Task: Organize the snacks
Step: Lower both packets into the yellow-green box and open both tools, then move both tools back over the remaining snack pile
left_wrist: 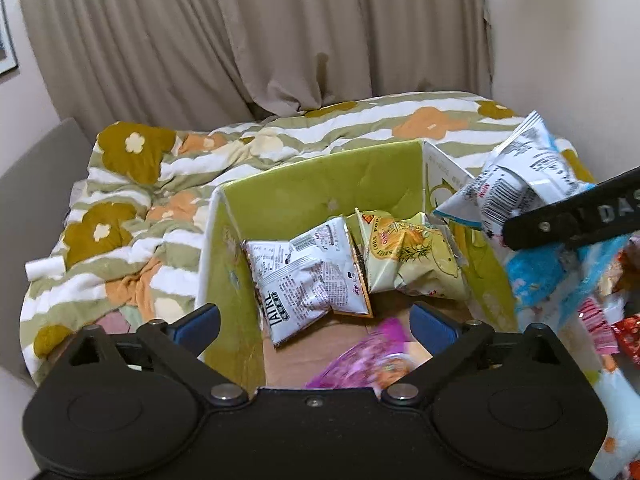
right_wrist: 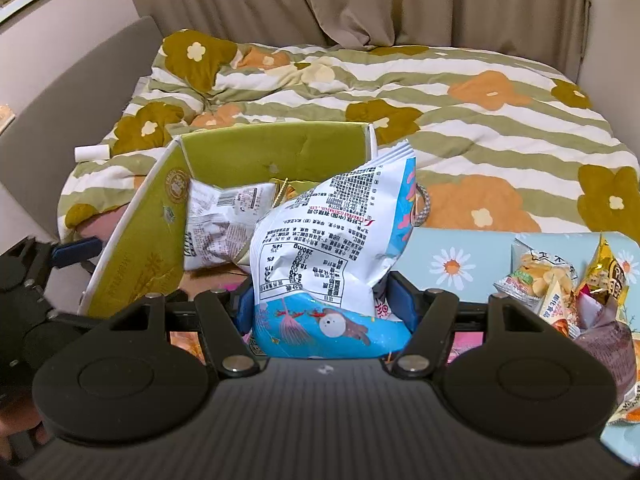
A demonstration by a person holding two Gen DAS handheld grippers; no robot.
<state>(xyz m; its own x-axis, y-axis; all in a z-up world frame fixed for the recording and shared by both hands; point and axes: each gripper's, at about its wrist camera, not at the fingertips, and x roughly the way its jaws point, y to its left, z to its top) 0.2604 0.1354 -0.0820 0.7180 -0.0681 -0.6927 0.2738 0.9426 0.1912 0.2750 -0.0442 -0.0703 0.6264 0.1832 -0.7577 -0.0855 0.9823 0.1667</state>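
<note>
Firmly, right fingers (right_wrist: 402,300) pinching snack bag (right_wrist: 332,240)

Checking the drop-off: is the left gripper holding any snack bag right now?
No: the left gripper is open over the green cardboard box, nothing between its blue fingers.

Soft, even indoor light fills both views with weak shadows and no harsh glare. The purple packet (left_wrist: 368,356) at six o'clock is motion-blurred. Fisheye bending curves the curtain (left_wrist: 224,32) and wall edges, with dark corners.
</note>
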